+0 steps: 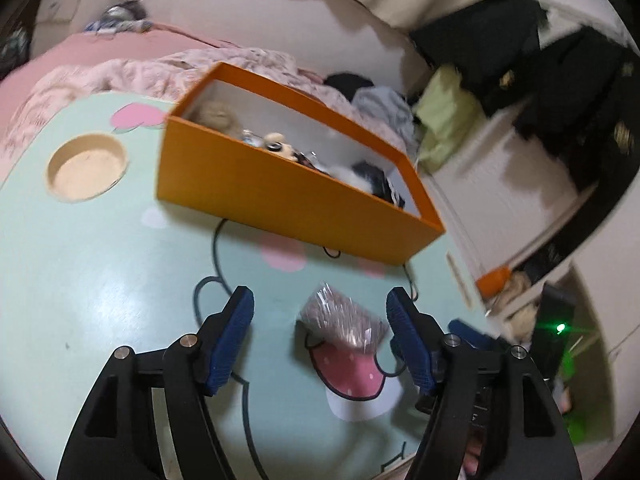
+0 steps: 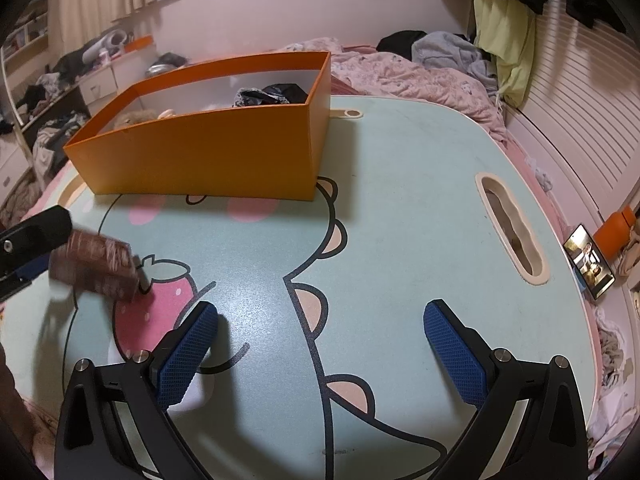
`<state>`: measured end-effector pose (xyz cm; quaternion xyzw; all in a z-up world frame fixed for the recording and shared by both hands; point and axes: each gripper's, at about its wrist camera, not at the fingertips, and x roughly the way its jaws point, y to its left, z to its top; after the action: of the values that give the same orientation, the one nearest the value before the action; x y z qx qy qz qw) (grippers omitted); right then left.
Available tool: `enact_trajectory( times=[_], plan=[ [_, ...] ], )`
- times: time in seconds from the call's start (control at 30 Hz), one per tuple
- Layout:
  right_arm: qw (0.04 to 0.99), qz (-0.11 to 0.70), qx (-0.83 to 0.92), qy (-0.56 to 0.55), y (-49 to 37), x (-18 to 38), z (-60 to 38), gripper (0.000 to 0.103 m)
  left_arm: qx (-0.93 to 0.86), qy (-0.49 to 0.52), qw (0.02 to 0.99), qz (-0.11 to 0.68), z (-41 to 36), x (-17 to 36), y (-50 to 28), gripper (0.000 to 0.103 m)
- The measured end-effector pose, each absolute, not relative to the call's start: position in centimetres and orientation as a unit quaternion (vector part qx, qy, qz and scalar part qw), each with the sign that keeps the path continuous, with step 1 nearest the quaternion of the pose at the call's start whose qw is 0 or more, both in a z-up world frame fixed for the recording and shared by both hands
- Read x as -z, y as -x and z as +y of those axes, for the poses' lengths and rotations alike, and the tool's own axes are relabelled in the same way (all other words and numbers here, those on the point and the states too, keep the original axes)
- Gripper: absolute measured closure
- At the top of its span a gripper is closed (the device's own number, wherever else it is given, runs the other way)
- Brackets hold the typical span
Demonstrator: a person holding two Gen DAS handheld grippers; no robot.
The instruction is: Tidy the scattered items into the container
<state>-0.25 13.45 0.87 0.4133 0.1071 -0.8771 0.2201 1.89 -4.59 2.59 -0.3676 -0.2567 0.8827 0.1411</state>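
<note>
Lying slantwise on the desk [image 1: 100,280], the wrapped brown packet [image 1: 340,320] is straddled, untouched, by the open left gripper [image 1: 320,312].

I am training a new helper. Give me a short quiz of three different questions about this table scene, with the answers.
1. True or false: the left gripper is clamped on the brown wrapped packet.
2. Which is already inside the orange box? A) soft toys and dark items B) a phone C) a green bottle
3. Fill in: the right gripper is ____ and holds nothing.

Key
1. False: the packet lies on the table between open fingers, with a gap on both sides.
2. A
3. open
</note>
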Motion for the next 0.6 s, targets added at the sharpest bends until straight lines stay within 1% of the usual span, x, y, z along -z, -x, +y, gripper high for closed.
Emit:
enact_trajectory(
  times=[0.1,0.17,0.23,0.27,0.33,0.37,0.43,0.47,0.5,0.53,0.6],
  plan=[
    [0.230,0.091,0.877,-0.411,0.6,-1.1,13.9,0.000,-0.881,0.359,0.141,-0.274,-5.2,-2.5,-2.2,0.034],
    [0.233,0.088,0.877,-0.412,0.7,-1.3,14.0,0.004,-0.882,0.353,0.142,-0.278,-5.1,-2.5,-2.3,0.034],
    [0.241,0.098,0.874,-0.410,0.4,-1.7,13.8,0.024,-0.884,0.347,0.143,-0.278,-5.1,-2.5,-2.4,0.034],
    [0.248,0.107,0.872,-0.408,0.3,-2.1,13.5,0.028,-0.886,0.344,0.143,-0.278,-5.1,-2.5,-2.6,0.034],
    [0.266,0.126,0.869,-0.398,0.3,-3.4,12.5,0.040,-0.887,0.339,0.143,-0.279,-5.2,-2.5,-2.7,0.034],
    [0.278,0.130,0.868,-0.390,0.5,-4.5,11.9,0.044,-0.886,0.340,0.143,-0.281,-5.2,-2.5,-2.5,0.034],
    [0.306,0.122,0.863,-0.384,1.4,-7.0,10.9,0.056,-0.883,0.341,0.144,-0.287,-5.5,-2.3,-2.5,0.034],
    [0.323,0.107,0.854,-0.393,2.4,-8.3,10.3,0.060,-0.882,0.342,0.145,-0.290,-5.6,-2.2,-2.4,0.034],
    [0.339,0.090,0.841,-0.411,3.8,-9.4,9.6,0.068,-0.881,0.342,0.146,-0.291,-5.6,-2.2,-2.3,0.034],
    [0.348,0.078,0.828,-0.432,5.2,-10.3,8.8,0.072,-0.882,0.341,0.146,-0.291,-5.6,-2.2,-2.3,0.034],
    [0.338,0.086,0.819,-0.455,7.1,-11.1,7.4,0.073,-0.884,0.337,0.147,-0.290,-5.7,-2.3,-2.5,0.034]
  ],
)
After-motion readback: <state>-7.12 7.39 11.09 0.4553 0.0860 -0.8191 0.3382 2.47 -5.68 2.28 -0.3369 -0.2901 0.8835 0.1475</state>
